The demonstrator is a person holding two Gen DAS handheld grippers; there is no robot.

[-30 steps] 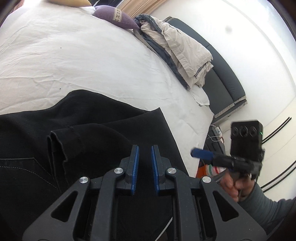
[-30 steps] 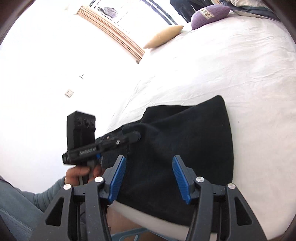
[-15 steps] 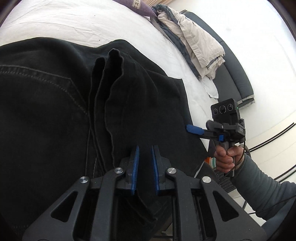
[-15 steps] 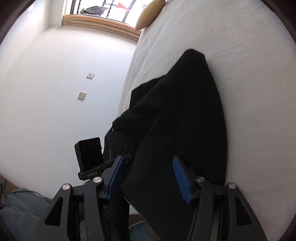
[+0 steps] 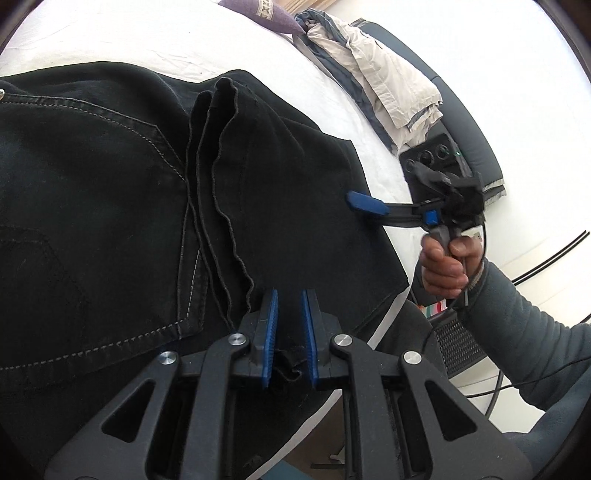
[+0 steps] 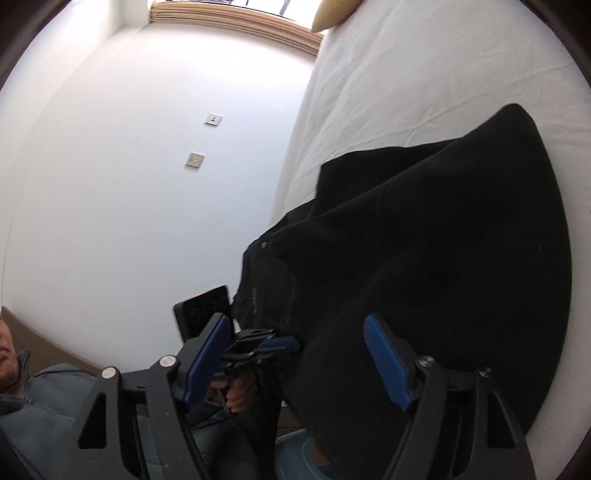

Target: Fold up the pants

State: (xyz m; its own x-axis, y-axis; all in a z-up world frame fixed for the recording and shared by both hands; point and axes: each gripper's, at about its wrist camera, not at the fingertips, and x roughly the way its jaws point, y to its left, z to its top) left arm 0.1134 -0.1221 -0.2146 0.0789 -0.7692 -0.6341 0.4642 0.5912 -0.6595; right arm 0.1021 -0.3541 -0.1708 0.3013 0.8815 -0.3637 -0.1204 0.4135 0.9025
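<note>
The black denim pants lie on the white-sheeted bed, near its edge, with part of the cloth hanging over that edge. Pale stitching traces a back pocket and a seam. The leg hems are doubled back over the seat, their wavy edges stacked in a ridge just beside the pocket. In the right wrist view the pants form a dark mound with a small metal rivet showing at the waist.

The left tongs, black with blue pads, are closed to a narrow gap on a fold of the pants at the bed's edge; the cloth bunches between the pads.

The right tongs stand wide open over the pants, gripping nothing. In the left wrist view they reach in from the side with one blue pad over the leg cloth, the right hand fisted round the handle in a grey sleeve.

No writing is readable; a patterned band on the purple cushion is probably not lettering.
</note>
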